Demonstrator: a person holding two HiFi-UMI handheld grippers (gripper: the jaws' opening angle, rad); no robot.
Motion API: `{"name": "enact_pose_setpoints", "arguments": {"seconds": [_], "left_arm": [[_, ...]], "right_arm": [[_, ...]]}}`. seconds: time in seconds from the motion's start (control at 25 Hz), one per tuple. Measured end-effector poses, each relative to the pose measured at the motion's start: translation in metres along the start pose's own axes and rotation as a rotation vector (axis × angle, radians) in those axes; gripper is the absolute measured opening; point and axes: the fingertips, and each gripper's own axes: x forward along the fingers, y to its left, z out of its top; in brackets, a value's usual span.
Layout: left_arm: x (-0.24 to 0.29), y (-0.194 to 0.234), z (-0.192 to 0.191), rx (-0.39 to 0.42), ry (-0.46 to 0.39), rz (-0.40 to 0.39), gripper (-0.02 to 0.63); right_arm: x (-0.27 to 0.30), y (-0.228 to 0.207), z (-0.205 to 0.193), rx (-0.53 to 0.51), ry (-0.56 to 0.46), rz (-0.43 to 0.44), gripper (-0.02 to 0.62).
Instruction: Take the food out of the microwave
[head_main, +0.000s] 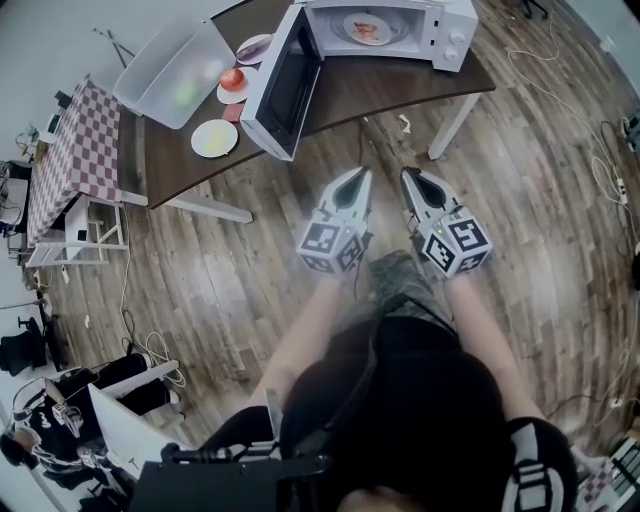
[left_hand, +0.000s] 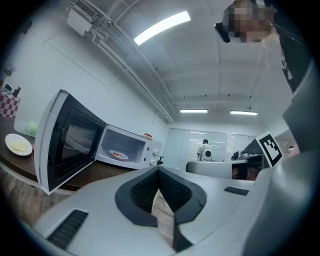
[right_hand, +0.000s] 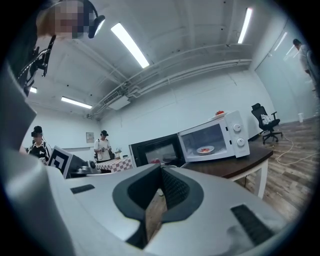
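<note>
Two grippers: your left gripper (head_main: 358, 178) and right gripper (head_main: 411, 178) sit side by side over the wood floor (head_main: 230, 270), near the bench (head_main: 385, 90).
Left fingers (left_hand: 142, 192): closed tip to tip, holding nothing.
Right fingers (right_hand: 174, 192): closed too, empty.
Food (head_main: 367, 28): on a white plate inside the microwave (head_main: 440, 25), far right on the bench; probably something red, too small to be sure.
Microwave door (head_main: 285, 92): swung open to the left.
Bench, left end: two plates and a clear bin (head_main: 175, 75).

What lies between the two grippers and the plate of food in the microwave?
Head view: only wood floor, then the front edge and top of the table. The microwave door stands open to the left, so nothing blocks the plate.
</note>
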Motion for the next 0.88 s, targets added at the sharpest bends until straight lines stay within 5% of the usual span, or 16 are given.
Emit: {"name": "enact_pose_setpoints", "arguments": {"seconds": [0.88], "left_arm": [[0.118, 0.067, 0.005, -0.022, 0.018, 0.062, 0.000]], "right_arm": [[0.096, -0.103, 0.008, 0.031, 0.092, 0.040, 0.003]]}}
